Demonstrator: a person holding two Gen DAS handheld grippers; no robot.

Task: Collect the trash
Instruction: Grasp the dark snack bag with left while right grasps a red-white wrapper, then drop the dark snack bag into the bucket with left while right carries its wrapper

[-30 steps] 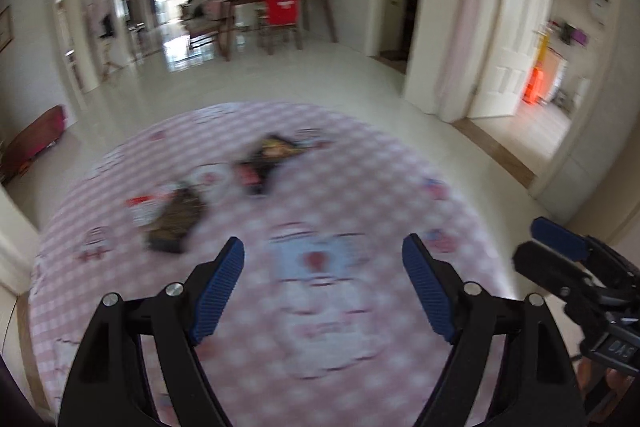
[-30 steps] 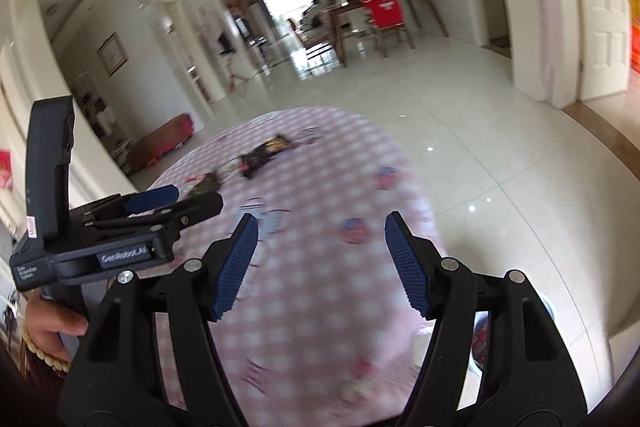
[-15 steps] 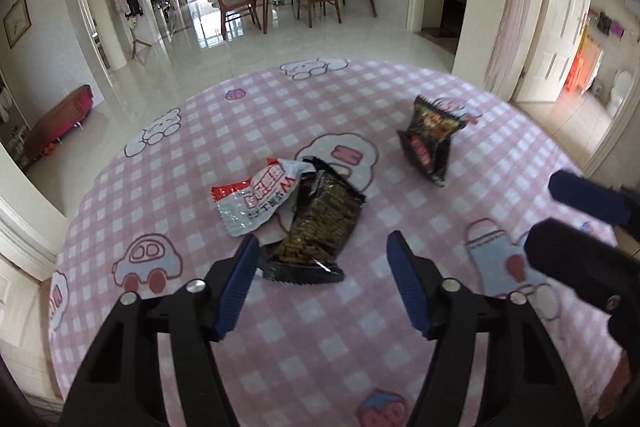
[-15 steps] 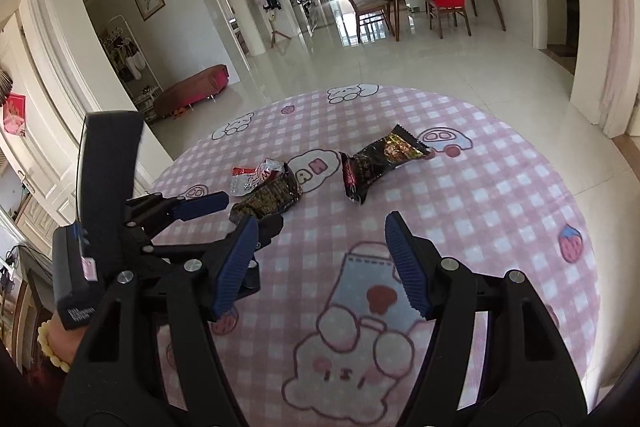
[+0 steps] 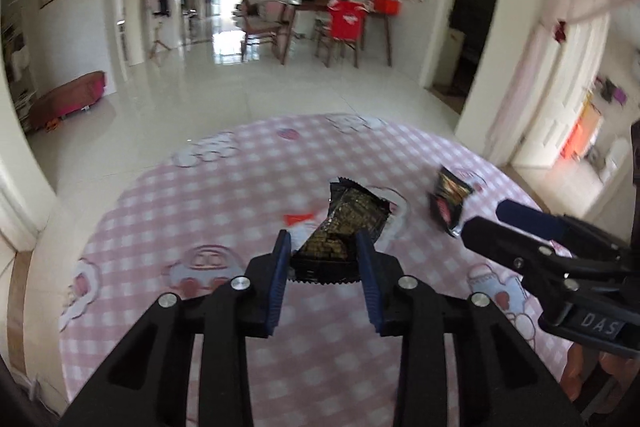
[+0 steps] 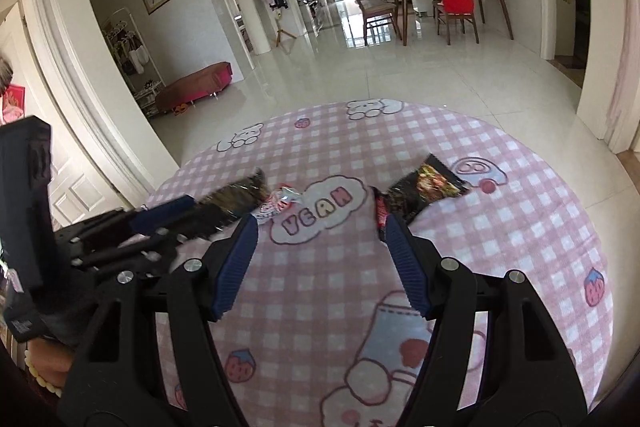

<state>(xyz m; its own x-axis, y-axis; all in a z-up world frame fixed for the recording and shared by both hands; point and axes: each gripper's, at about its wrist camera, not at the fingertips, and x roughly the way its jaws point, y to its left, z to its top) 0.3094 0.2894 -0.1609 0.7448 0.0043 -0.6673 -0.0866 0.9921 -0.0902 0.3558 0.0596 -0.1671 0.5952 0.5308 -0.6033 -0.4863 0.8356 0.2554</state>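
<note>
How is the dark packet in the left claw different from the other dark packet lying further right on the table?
The gold-printed packet sits between the left claw's pads, which have just been closing on it; the red-ended packet lies free on the pink checked tablecloth, ahead of the open right claw. The first partly covers a white wrapper; the second lies alone. Both are dark, crinkled snack packets.

Worktop (image 6: pixel 500 227): pink-and-white check with cartoon prints | wrapper (image 5: pixel 348 223): black and gold | second wrapper (image 6: pixel 424 187): black, red, multicoloured | fingers (image 5: pixel 280 267): blue pads

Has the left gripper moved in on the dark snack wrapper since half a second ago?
Yes. The left gripper has advanced; its jaws have just been closing, now flanking the dark wrapper on the tablecloth.
</note>
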